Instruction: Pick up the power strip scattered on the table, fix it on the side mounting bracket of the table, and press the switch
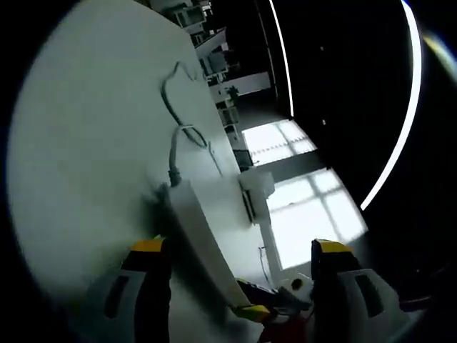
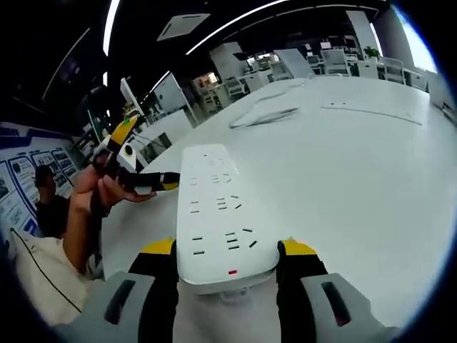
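Note:
The white power strip (image 2: 218, 207) lies flat on the white table (image 2: 357, 186), socket face up, with a red mark at its near end. My right gripper (image 2: 228, 250) is shut on that near end, its jaws pressed against both long sides. In the left gripper view the power strip (image 1: 200, 236) shows edge-on, and its grey cable (image 1: 171, 93) loops away over the table (image 1: 86, 143). My left gripper (image 1: 239, 249) is open, its jaws wide apart on either side of the strip without touching it. A hand holds the left gripper (image 2: 139, 168) beside the strip's far end.
A white bracket-like piece (image 1: 255, 189) sits at the table's edge next to the strip. Cables (image 2: 264, 114) lie farther back on the table. A seated person (image 2: 50, 193) is at the left. Desks and chairs (image 2: 335, 61) stand beyond.

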A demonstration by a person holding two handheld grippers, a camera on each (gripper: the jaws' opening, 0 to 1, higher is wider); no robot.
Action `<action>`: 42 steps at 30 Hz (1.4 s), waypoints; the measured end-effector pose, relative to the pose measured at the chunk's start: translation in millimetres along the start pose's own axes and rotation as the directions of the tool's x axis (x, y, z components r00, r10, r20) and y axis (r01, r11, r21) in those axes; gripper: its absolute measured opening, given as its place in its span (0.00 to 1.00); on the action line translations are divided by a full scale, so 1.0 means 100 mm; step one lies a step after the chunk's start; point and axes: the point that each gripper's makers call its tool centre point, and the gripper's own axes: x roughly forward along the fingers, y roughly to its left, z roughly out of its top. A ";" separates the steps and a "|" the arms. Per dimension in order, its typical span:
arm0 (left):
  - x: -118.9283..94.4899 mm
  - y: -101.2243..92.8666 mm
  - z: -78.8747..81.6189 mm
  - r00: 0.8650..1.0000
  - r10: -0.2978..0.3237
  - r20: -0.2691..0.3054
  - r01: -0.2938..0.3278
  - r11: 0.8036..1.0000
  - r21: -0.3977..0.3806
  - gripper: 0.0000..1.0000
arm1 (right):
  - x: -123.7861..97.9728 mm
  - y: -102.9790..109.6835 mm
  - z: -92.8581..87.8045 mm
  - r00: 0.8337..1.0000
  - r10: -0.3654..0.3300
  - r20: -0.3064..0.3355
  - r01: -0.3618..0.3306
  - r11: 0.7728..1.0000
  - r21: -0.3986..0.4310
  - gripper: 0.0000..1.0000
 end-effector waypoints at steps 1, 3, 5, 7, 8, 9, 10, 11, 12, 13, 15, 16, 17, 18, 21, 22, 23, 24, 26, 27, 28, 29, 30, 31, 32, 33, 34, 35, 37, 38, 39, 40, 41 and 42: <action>-0.01 0.00 -0.01 1.000 0.001 0.003 -0.001 1.000 -0.006 0.84 | 0.00 0.00 0.00 1.000 0.000 0.000 0.000 1.000 -0.001 0.50; 0.00 0.00 0.00 1.000 0.007 0.009 -0.006 1.000 -0.012 0.84 | 0.00 0.00 0.00 1.000 -0.001 0.001 0.001 1.000 -0.002 0.50; 0.04 0.02 0.05 1.000 0.011 0.017 -0.010 1.000 -0.019 0.84 | 0.00 0.00 0.00 1.000 -0.002 0.002 0.002 1.000 -0.003 0.50; 0.07 0.02 0.07 1.000 0.012 0.024 -0.011 1.000 -0.025 0.84 | 0.00 0.00 0.00 1.000 -0.002 0.003 0.002 1.000 -0.003 0.50; 0.08 0.03 0.08 0.999 0.016 0.028 -0.015 0.999 -0.028 0.83 | 0.00 0.00 0.00 1.000 -0.001 0.004 0.001 1.000 -0.002 0.50; 0.09 0.04 0.09 0.999 0.022 0.032 -0.022 0.999 -0.030 0.83 | 0.00 0.00 0.00 1.000 -0.001 0.005 0.001 1.000 -0.001 0.50; 0.10 0.04 0.10 0.999 0.025 0.033 -0.024 0.999 -0.032 0.83 | 0.00 0.00 0.00 1.000 0.000 0.007 0.000 1.000 0.000 0.50; 0.10 0.04 0.11 0.999 0.024 0.037 -0.022 0.999 -0.040 0.83 | 0.00 0.00 0.00 1.000 0.001 0.008 -0.001 1.000 0.002 0.50; 0.12 0.02 0.10 0.999 0.021 0.038 -0.019 0.999 -0.042 0.83 | 0.00 0.00 0.00 1.000 0.001 0.010 -0.001 1.000 0.002 0.50; 0.13 0.01 0.10 0.999 0.017 0.038 -0.016 0.999 -0.044 0.83 | 0.00 0.00 0.00 1.000 0.001 0.011 -0.001 1.000 0.002 0.50; 0.14 0.01 0.11 0.999 0.022 0.040 -0.020 0.999 -0.048 0.84 | 0.00 0.00 0.00 1.000 0.002 0.013 -0.002 1.000 0.005 0.50; 0.15 0.02 0.12 0.999 0.022 0.040 -0.021 0.999 -0.049 0.84 | 0.00 0.00 0.00 1.000 0.002 0.015 -0.002 1.000 0.006 0.50; 0.15 0.02 0.12 0.999 0.023 0.040 -0.021 0.999 -0.049 0.84 | 0.00 0.00 0.01 1.000 0.002 0.017 -0.002 1.000 0.006 0.50; 0.16 0.03 0.12 0.999 0.027 0.043 -0.024 0.998 -0.051 0.83 | 0.00 0.00 0.01 1.000 0.001 0.018 -0.001 1.000 0.005 0.50; 0.19 0.06 0.13 0.998 0.028 0.048 -0.025 0.998 -0.061 0.83 | 0.01 0.00 0.00 1.000 -0.004 0.016 0.004 1.000 -0.003 0.50; 0.20 0.07 0.13 0.998 0.027 0.050 -0.024 0.997 -0.067 0.83 | 0.01 0.00 0.00 1.000 -0.005 0.016 0.005 1.000 -0.004 0.50; 0.21 0.08 0.13 0.998 0.027 0.052 -0.023 0.997 -0.074 0.83 | 0.01 0.00 0.00 1.000 -0.005 0.016 0.006 1.000 -0.005 0.50; 0.22 0.08 0.13 0.998 0.027 0.055 -0.023 0.997 -0.079 0.82 | 0.01 0.00 0.00 1.000 -0.006 0.016 0.006 1.000 -0.006 0.50; 0.23 0.08 0.13 0.998 0.027 0.065 -0.021 0.996 -0.088 0.82 | 0.01 0.00 0.00 1.000 -0.007 0.018 0.007 1.000 -0.007 0.50; 0.24 0.09 0.13 0.997 0.028 0.070 -0.021 0.995 -0.093 0.82 | 0.01 0.00 0.00 1.000 -0.007 0.018 0.007 1.000 -0.007 0.50; 0.24 0.09 0.14 0.997 0.028 0.075 -0.021 0.995 -0.098 0.82 | 0.01 0.00 0.00 1.000 -0.007 0.018 0.007 1.000 -0.008 0.50; 0.25 0.09 0.14 0.996 0.029 0.080 -0.021 0.995 -0.101 0.82 | 0.01 0.00 0.00 1.000 -0.007 0.018 0.007 1.000 -0.008 0.50; 0.26 0.09 0.14 0.996 0.029 0.083 -0.020 0.994 -0.103 0.82 | 0.01 0.00 0.00 1.000 -0.007 0.018 0.007 1.000 -0.008 0.50; 0.27 0.10 0.15 0.996 0.029 0.089 -0.020 0.994 -0.104 0.82 | 0.01 0.00 0.01 1.000 -0.007 0.019 0.007 1.000 -0.007 0.50; 0.27 0.10 0.15 0.995 0.030 0.094 -0.020 0.994 -0.106 0.82 | 0.01 0.00 0.01 1.000 -0.006 0.020 0.007 1.000 -0.007 0.50; 0.28 0.10 0.15 0.995 0.030 0.097 -0.020 0.994 -0.106 0.82 | 0.01 0.00 0.01 1.000 -0.006 0.022 0.006 1.000 -0.006 0.50; 0.28 0.10 0.16 0.994 0.031 0.101 -0.020 0.994 -0.108 0.82 | 0.01 0.00 0.01 1.000 -0.005 0.023 0.005 1.000 -0.006 0.50; 0.29 0.10 0.16 0.994 0.032 0.103 -0.020 0.994 -0.109 0.82 | 0.01 0.00 0.01 1.000 -0.005 0.024 0.005 1.000 -0.006 0.50; 0.30 0.11 0.15 0.994 0.032 0.109 -0.020 0.994 -0.105 0.80 | 0.01 0.00 0.01 1.000 -0.004 0.029 0.004 1.000 -0.004 0.50; 0.30 0.12 0.15 0.993 0.034 0.110 -0.023 0.994 -0.103 0.79 | 0.01 0.00 0.01 1.000 -0.003 0.030 0.003 1.000 -0.004 0.50; 0.30 0.14 0.15 0.993 0.039 0.111 -0.027 0.994 -0.103 0.77 | 0.01 0.00 0.01 1.000 -0.003 0.031 0.003 1.000 -0.004 0.50; 0.30 0.16 0.15 0.993 0.042 0.113 -0.030 0.994 -0.105 0.74 | 0.01 0.00 0.01 0.999 -0.003 0.032 0.003 1.000 -0.004 0.50; 0.30 0.17 0.15 0.992 0.044 0.117 -0.030 0.993 -0.116 0.73 | 0.01 0.00 0.01 0.999 -0.003 0.033 0.003 1.000 -0.005 0.50; 0.30 0.18 0.15 0.992 0.044 0.119 -0.029 0.992 -0.124 0.72 | 0.01 0.00 0.01 0.999 -0.003 0.034 0.003 1.000 -0.006 0.50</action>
